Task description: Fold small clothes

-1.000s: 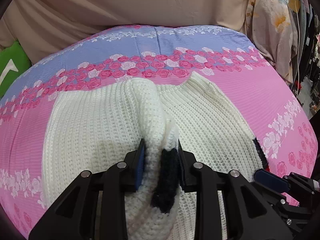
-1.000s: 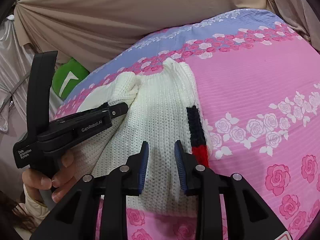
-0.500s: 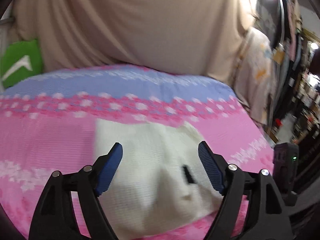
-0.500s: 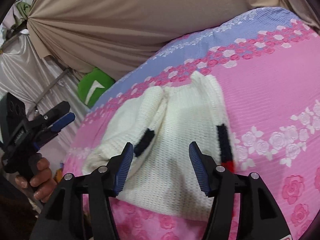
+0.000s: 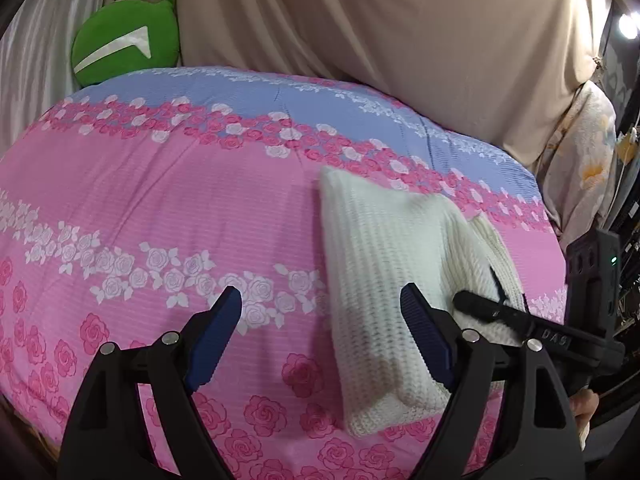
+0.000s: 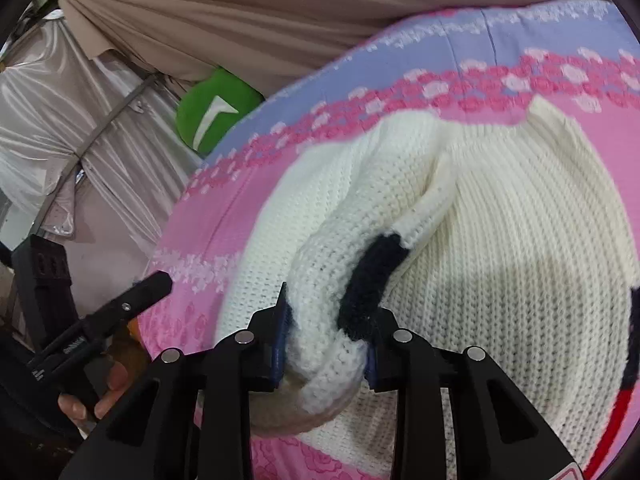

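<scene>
Bedspread (image 5: 168,200): pink and lavender rose print, covering the bed | Green cushion (image 5: 124,42): leaning at the far edge | Beige curtain (image 5: 380,24): hanging behind

- both views are evenly and fairly brightly lit, with strong barrel distortion and dark rounded corners
- in the left wrist view a small bare white lamp (image 5: 629,26) glares at the upper right edge, blown out to a white spot
- that view is sharp across the pink and lilac rose-print bedspread (image 5: 168,200); a soft shadow lies on the cream chunky-knit sweater (image 5: 384,264) beside the blue-padded fingers
- in the right wrist view the roses on the bedspread (image 6: 460,88) smear with motion blur
- the sweater (image 6: 500,240) there is crisper, with a grey shadow band across its middle
- the shiny silver-grey curtain (image 6: 60,120) shows pale sheen along its folds
</scene>
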### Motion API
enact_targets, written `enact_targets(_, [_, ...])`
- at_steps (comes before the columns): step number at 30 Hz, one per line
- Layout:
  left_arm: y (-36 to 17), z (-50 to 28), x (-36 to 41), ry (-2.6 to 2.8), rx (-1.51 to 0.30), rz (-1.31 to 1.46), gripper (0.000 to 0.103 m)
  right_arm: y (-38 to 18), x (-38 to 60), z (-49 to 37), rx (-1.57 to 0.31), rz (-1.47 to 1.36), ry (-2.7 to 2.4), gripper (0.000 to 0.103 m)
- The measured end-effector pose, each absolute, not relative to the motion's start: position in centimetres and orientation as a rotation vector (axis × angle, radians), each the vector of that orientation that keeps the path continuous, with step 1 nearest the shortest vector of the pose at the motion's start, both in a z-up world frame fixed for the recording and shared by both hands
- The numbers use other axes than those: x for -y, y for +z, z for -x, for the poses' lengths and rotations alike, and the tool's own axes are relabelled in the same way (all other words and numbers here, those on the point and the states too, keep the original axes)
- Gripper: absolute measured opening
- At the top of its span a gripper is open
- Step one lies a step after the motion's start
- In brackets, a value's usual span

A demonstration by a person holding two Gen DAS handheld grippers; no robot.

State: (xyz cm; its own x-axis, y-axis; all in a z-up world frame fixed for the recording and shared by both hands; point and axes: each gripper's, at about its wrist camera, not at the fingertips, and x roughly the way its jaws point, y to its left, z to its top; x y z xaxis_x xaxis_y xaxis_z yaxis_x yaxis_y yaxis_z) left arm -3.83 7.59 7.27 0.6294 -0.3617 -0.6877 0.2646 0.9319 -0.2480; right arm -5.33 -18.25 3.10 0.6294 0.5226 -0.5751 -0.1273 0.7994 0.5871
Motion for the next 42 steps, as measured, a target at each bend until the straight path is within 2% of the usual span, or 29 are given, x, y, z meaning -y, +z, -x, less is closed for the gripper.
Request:
enact_targets(5, [8.4, 4.5, -5.9, -0.432, -0.768, 0.114, 0.079, 8.4, 22.3, 11.4, -0.568, -0.507, 0.415, 0.023])
enact_targets(7, [8.2, 4.5, -4.5, -0.464, -0.769, 0.089, 0.079, 6.8, 24.2, 12.6, -0.603, -0.457, 0.276, 0.023])
enact_targets(10, [6.8, 3.9, -2.1, -0.521, -0.810, 0.068, 0.079, -0.2, 27.0, 11.1, -0.819, -0.457, 0.040, 0.025])
enact_targets(13, [5.8, 3.5, -0.4, -0.558, -0.844, 0.070, 0.079, -1.1, 28.1, 11.9, -0.783, -0.551, 0.063, 0.027])
enact_targets(15, [5.6, 3.8, 0.5, -0.559, -0.842, 0.048, 0.079, 0.7, 27.8, 12.9, -0.732, -0.527, 0.035, 0.038])
enact_targets(17, [5.6, 4.2, 1.0, -0.562, -0.834, 0.029, 0.079, 2.3, 27.7, 14.0, -0.694, -0.506, 0.033, 0.040])
enact_targets(19, [5.5, 4.8, 1.3, -0.568, -0.834, 0.008, 0.079, 3.7, 27.1, 15.4, -0.658, -0.470, 0.043, 0.047])
enact_targets(21, [5.4, 5.5, 1.5, -0.580, -0.841, -0.007, 0.079, 4.5, 26.3, 16.9, -0.641, -0.424, 0.082, 0.060])
enact_targets(26, [3.5, 6.9, 2.1, -0.615, -0.915, -0.073, 0.079, 2.1, 24.5, 17.0, -0.718, -0.413, 0.173, 0.061])
enact_targets(27, [2.7, 7.0, 2.2, -0.620, -0.946, -0.086, 0.079, 1.1, 24.3, 16.6, -0.751, -0.401, 0.155, 0.049])
enact_targets(28, [2.0, 6.9, 2.2, -0.617, -0.971, -0.093, 0.079, 0.3, 24.3, 16.2, -0.774, -0.385, 0.134, 0.031])
enact_targets(29, [1.1, 6.8, 2.2, -0.601, -0.996, -0.104, 0.078, -0.2, 24.4, 16.0, -0.795, -0.397, 0.129, 0.009])
enact_targets(30, [0.3, 6.6, 2.1, -0.579, -1.016, -0.115, 0.074, -0.1, 25.1, 16.5, -0.776, -0.453, 0.142, 0.008])
enact_targets(34, [-1.1, 6.5, 1.7, -0.569, -1.044, -0.135, 0.072, 2.5, 27.2, 20.0, -0.616, -0.549, 0.184, 0.007])
enact_targets(37, [-1.5, 7.0, 2.2, -0.560, -1.032, -0.191, 0.072, -2.4, 27.9, 18.3, -0.813, -0.525, 0.073, 0.007])
enact_targets(39, [-1.7, 6.9, 2.0, -0.561, -1.045, -0.188, 0.072, -3.4, 28.0, 18.2, -0.812, -0.580, 0.118, 0.006])
enact_targets(40, [-1.5, 6.9, 1.9, -0.564, -1.047, -0.185, 0.072, -2.8, 27.9, 18.3, -0.810, -0.570, 0.120, 0.008])
enact_targets(42, [-0.7, 7.3, 1.5, -0.577, -1.033, -0.177, 0.072, -0.6, 27.8, 18.9, -0.763, -0.550, 0.144, 0.021])
